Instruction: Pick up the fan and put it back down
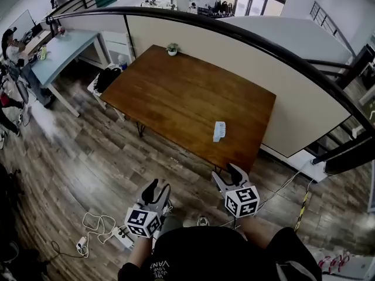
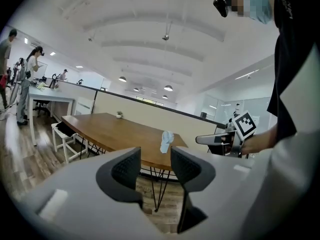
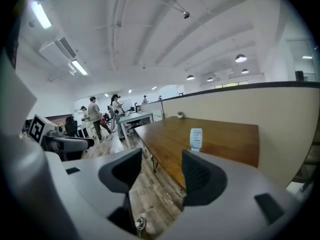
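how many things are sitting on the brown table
2: a small white fan standing close to the near edge of the table, and a small potted plant at its far edge. No part of the tabletop is hidden.

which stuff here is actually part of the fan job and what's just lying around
Part of the job: fan, standing on the wooden table; left gripper and right gripper, both open and empty.

Just lying about: potted plant at the table's far end; pale desk; stool with dark bag; white cable with plug on the floor.
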Demonstrator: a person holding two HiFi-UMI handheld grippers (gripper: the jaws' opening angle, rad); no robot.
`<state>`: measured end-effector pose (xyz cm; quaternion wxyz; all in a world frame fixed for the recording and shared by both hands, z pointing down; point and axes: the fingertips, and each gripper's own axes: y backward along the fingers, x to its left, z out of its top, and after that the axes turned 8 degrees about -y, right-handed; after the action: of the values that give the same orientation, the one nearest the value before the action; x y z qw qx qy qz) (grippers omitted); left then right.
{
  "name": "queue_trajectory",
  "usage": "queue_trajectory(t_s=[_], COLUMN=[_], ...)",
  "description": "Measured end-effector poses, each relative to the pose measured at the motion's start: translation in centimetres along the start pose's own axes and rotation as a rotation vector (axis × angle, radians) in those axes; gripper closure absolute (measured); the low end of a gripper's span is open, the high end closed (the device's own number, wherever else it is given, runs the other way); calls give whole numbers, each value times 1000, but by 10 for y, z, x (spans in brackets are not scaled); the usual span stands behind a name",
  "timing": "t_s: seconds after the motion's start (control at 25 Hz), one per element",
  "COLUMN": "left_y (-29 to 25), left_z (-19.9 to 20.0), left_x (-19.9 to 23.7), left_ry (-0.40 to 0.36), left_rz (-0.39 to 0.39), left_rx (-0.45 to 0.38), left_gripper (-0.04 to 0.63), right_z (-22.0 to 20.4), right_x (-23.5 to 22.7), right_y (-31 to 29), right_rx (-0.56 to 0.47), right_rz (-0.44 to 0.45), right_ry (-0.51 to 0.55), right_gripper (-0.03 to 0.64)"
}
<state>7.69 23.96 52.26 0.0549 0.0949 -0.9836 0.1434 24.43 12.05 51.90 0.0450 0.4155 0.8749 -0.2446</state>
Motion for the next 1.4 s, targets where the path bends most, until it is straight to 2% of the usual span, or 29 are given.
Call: queue_trajectory(t_s=[0.4,0.6,0.8,1.04,1.4], left_y=[-38,-48,-60,-76,-127], left_z=[33,35,36,30,34], left_x=[81,119,138,145,161], left_ry=[-81,-115,-130,-108,-122], left_rz=[-206,-273,-316,-359,-390], left_rx=[19,30,47,72,102], left_gripper=[422,422,423,423,423], right_z=[19,23,22,24,36], right_x=[-4,-6,-15,-36,-86], right_y=[-44,-58,-63,-78,-117], right_rx=[-64,-110,-123,-107,-78], right_rz=[-263,-373,-442,-505,-582], right_ry=[-106,-144,-168,-182,-131], right_gripper=[388,387,385,380,365])
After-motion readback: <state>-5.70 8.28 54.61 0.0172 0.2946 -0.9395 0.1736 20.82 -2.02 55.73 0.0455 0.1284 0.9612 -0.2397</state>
